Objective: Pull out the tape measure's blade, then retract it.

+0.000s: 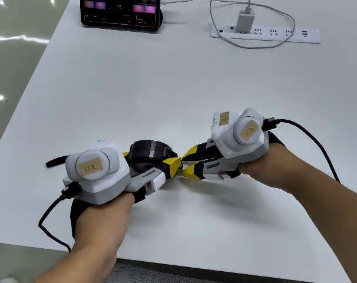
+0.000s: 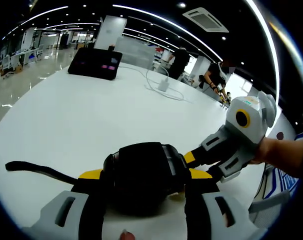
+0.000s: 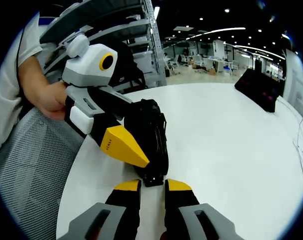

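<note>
A black tape measure (image 1: 148,152) sits low over the white table (image 1: 167,88), with my left gripper (image 1: 158,162) shut on its case. In the left gripper view the case (image 2: 141,170) fills the space between the yellow-tipped jaws, and its black strap (image 2: 36,170) trails off to the left. My right gripper (image 1: 186,164) points left and meets the case's front end. In the right gripper view its jaws stand almost together on the small black blade tip (image 3: 152,179) at the case (image 3: 151,132) mouth. No drawn-out blade shows.
A white power strip (image 1: 264,32) with a plugged charger and cable lies at the far right. A black device with a lit screen (image 1: 121,13) stands at the far edge. The table's near edge runs just under both hands.
</note>
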A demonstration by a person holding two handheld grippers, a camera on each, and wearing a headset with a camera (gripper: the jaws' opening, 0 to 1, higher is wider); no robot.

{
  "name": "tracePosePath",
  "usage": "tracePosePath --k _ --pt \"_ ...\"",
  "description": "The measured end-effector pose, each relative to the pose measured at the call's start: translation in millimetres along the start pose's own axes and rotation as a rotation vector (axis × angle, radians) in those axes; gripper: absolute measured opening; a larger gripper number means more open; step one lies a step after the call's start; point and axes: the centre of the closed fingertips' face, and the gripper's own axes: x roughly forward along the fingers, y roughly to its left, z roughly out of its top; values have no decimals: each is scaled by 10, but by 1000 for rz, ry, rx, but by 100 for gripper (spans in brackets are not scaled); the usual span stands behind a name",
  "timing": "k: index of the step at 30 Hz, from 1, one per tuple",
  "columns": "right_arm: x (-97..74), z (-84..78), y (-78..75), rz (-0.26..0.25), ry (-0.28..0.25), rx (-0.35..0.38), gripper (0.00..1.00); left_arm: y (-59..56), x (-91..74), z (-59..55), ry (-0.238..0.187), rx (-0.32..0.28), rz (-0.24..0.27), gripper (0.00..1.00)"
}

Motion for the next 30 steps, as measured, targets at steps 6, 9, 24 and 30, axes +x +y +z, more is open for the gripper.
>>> tracePosePath --k 6,9,24,30 --pt "-19 2 -15 -6 0 6 17 6 -1 -5 6 -1 -3 61" --pt "-27 3 -10 -7 -2 6 17 5 -2 -10 8 -4 -4 61" --pt "-76 3 -10 -28 -13 26 20 9 -114 31 16 69 -29 64" --pt "-128 39 -12 -41 -20 22 21 41 -134 13 33 110 -31 65"
